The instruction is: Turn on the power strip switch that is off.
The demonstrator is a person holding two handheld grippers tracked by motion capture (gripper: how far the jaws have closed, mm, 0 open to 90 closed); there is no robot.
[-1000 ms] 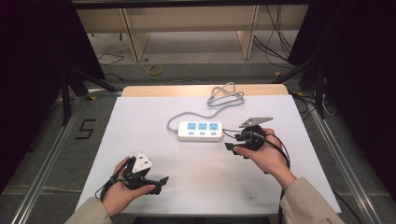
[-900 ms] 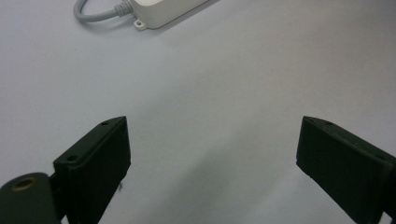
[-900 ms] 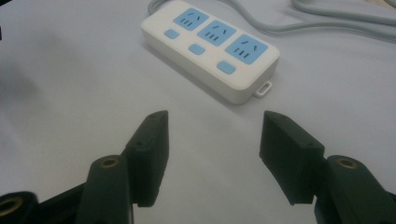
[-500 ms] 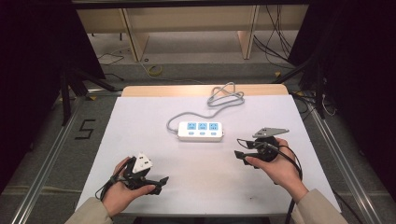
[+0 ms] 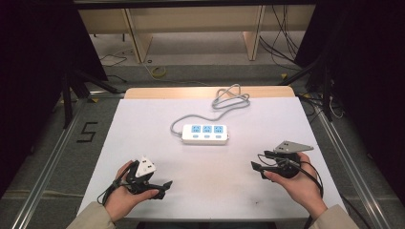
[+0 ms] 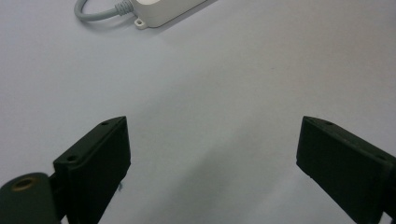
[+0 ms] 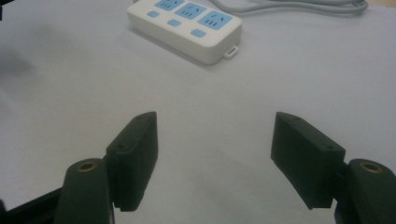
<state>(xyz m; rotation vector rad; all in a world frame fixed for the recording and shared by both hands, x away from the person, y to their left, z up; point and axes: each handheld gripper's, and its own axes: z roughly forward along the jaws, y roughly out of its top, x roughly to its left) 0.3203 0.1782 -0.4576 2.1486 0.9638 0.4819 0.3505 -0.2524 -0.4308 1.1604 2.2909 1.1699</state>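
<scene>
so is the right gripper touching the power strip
Apart. The high view shows bare table between the right gripper and the power strip.

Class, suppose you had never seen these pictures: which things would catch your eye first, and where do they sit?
A white power strip with three blue sockets lies near the middle of the white table, its grey cable looping toward the far edge. At the near corners, the left hand-held gripper and right hand-held gripper rest apart from it, jaws open and holding nothing.

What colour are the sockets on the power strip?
Blue, on a white power strip; the right gripper view shows them best.
</scene>
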